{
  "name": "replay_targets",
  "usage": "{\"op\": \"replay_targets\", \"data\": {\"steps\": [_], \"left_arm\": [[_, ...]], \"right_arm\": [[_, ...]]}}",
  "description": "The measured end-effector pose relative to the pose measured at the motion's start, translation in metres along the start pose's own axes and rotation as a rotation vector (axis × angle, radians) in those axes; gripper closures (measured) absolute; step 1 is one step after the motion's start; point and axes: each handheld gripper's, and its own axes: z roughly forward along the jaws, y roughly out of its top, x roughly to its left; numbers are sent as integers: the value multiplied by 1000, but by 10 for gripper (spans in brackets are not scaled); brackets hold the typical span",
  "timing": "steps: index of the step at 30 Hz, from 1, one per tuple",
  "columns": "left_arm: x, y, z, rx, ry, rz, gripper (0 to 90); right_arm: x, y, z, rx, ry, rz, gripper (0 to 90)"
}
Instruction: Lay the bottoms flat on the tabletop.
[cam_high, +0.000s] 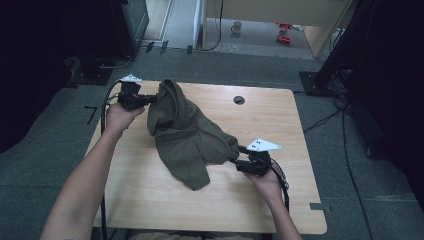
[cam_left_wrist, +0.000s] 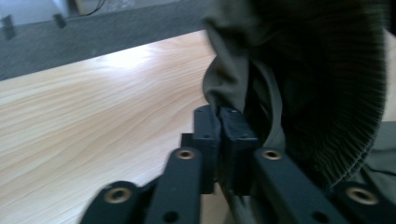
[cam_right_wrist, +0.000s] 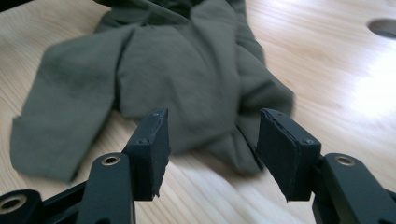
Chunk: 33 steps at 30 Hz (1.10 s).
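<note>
An olive-green garment (cam_high: 186, 135) lies crumpled across the middle of the wooden table (cam_high: 150, 200). My left gripper (cam_high: 152, 98) is at the garment's far left end, shut on its ribbed edge (cam_left_wrist: 224, 98), which it lifts off the table. My right gripper (cam_high: 243, 149) is at the garment's right edge, low over the table. Its jaws stand open on either side of a bunched fold of the garment (cam_right_wrist: 219, 135), just short of it.
A round cable hole (cam_high: 239, 99) sits in the table's far right part. Cables trail on the grey carpet at the right (cam_high: 345, 130). A desk with a mug (cam_high: 236, 27) under it stands beyond the table. Dark equipment flanks both sides.
</note>
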Motion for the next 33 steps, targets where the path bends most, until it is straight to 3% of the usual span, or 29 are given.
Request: {"op": "replay_targets", "data": {"steps": [3,6,11,15,19,25,28,33], "left_arm": [[8,1,-6,-21,9,-14,774],[10,0,-10,-9,6,-7,735],[6,-9,-15,-2,-22,6,704],[-6,-20,-17,-6,-56,29,675],[-21,-31,-17,-16,-98,55,661],[-47,-45,-13,13,-138,96,636],[-58,-51,-12,9,-157,111,628],[-76,-64,-8,25,-153,156,612]], "right_arm": [[6,9,8,-9,17,-20,441],[11,19,16,-6,28,-45,442],[14,30,30,2,33,-39,445],[19,35,39,4,28,-18,430],[26,42,49,17,32,-31,424],[32,52,57,27,29,-40,424],[30,57,61,20,16,-40,424],[20,70,75,18,-14,-23,428]]}}
